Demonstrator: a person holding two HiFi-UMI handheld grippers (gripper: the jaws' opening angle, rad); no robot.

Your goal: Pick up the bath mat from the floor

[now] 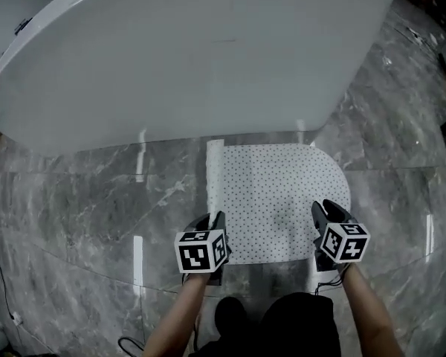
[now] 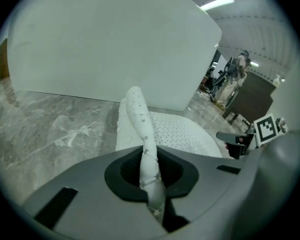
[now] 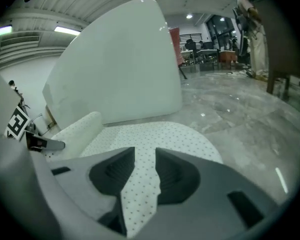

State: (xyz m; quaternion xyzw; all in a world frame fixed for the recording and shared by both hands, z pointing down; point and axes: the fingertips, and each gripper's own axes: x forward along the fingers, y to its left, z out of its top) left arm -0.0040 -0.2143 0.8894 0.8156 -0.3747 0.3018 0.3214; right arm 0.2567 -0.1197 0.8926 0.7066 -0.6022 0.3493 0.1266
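Observation:
A white bath mat (image 1: 282, 199) dotted with small holes lies on the grey marble floor in front of the white bathtub (image 1: 186, 58). Its left edge is folded up into a ridge (image 1: 215, 177). My left gripper (image 1: 210, 233) is shut on the near end of that ridge; in the left gripper view the folded mat (image 2: 145, 144) runs pinched between the jaws. My right gripper (image 1: 328, 222) is shut on the mat's near right edge, and in the right gripper view a dotted flap of mat (image 3: 140, 184) sits between the jaws.
The bathtub's curved wall (image 2: 115, 49) stands just behind the mat. Marble floor (image 1: 82, 199) spreads to both sides. Far to the right a person (image 2: 239, 66) stands by dark furniture (image 2: 250, 96). A cable (image 1: 4, 303) lies at the lower left.

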